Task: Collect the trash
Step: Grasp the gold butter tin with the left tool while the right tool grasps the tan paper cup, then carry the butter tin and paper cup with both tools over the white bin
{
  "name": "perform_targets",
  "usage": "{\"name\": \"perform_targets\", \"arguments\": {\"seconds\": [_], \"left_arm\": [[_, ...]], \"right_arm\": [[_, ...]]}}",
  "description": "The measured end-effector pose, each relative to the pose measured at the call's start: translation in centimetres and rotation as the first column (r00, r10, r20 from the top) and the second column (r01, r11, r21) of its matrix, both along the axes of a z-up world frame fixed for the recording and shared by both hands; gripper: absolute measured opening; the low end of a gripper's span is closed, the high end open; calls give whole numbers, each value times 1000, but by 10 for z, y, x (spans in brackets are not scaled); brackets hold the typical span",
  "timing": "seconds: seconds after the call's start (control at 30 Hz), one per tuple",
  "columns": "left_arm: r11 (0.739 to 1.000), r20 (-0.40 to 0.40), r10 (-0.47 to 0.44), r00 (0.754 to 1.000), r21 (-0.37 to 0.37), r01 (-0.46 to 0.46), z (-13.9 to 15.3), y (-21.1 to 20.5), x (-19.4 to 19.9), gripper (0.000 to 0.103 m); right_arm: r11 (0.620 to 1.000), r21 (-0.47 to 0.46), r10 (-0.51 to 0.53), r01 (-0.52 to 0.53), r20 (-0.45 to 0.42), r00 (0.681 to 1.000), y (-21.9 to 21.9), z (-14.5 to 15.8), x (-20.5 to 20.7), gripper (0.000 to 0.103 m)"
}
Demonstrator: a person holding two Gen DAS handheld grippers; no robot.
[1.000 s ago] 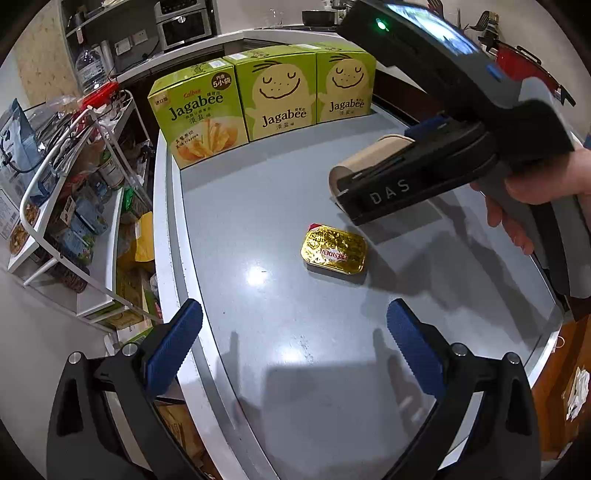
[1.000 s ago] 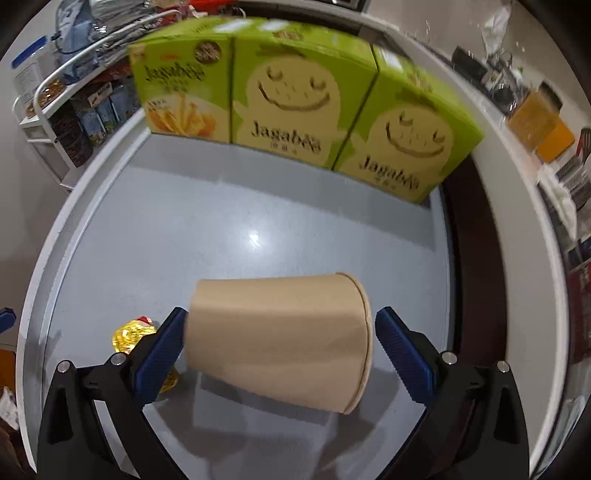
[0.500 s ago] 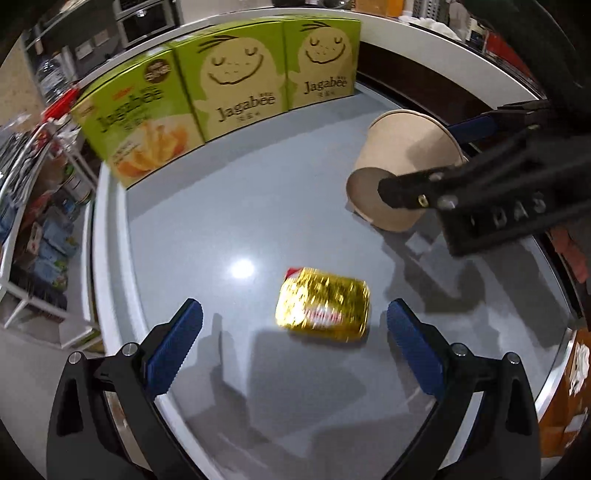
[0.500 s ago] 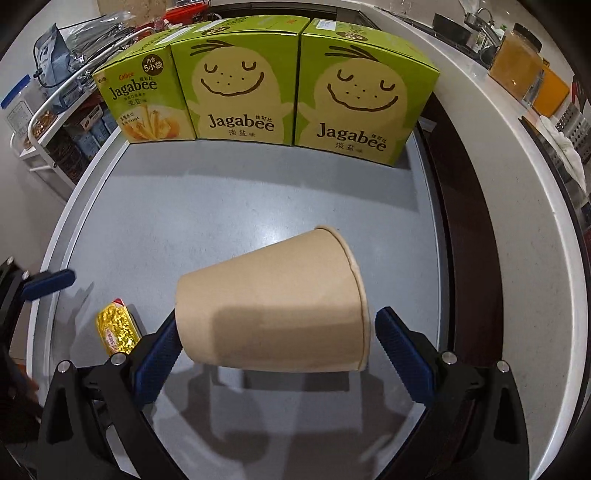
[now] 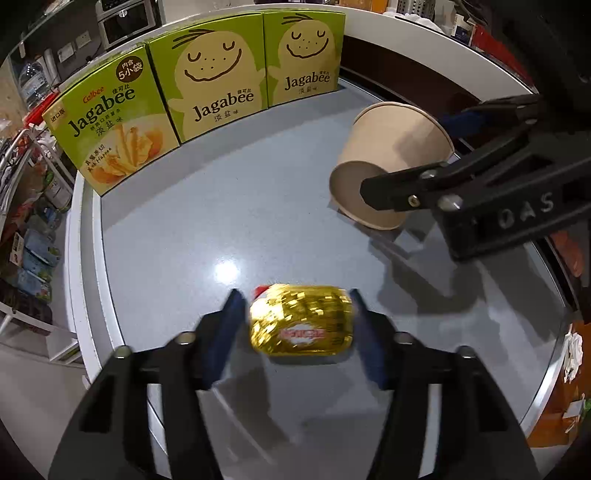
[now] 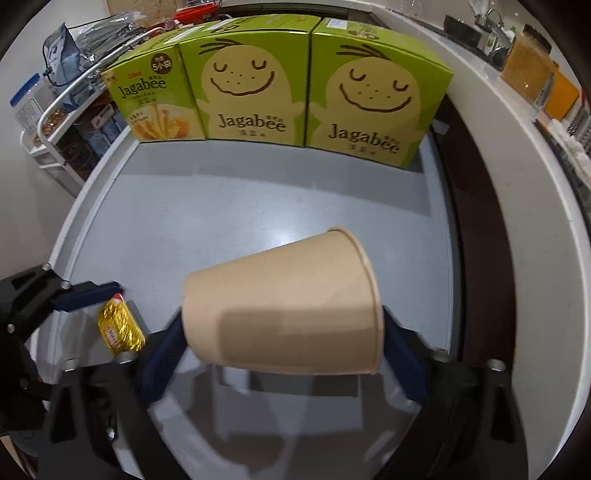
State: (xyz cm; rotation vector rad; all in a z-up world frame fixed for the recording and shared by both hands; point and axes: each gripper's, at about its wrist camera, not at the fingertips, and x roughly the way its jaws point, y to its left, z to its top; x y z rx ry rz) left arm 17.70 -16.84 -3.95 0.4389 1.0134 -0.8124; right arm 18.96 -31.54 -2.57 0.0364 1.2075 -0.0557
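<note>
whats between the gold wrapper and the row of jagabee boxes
Nothing: in the left wrist view only bare grey tabletop lies between the gold wrapper and the Jagabee boxes.

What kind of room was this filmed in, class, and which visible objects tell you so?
Probably a home kitchen or pantry corner: Jagabee snack boxes on a grey counter, a wire rack of packaged food beside it, and a countertop oven behind.

You see crinkled, shiny gold foil on the packet, matt brown paper on the cup, glossy cardboard boxes, and a smooth, faintly reflective grey table.
</note>
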Motion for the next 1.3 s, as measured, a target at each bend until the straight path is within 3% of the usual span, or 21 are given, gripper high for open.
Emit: {"name": "perform_targets", "arguments": {"seconds": [0.83, 1.3], "left_arm": [[995, 32, 81, 996, -61, -79, 48, 41, -41, 51], [988, 57, 123, 991, -106, -117, 77, 74, -90, 51]], "right_arm": [[984, 170, -70, 56, 74, 995, 10, 41, -59, 88], [966, 259, -34, 0, 129, 991, 29, 77, -131, 88]]}}
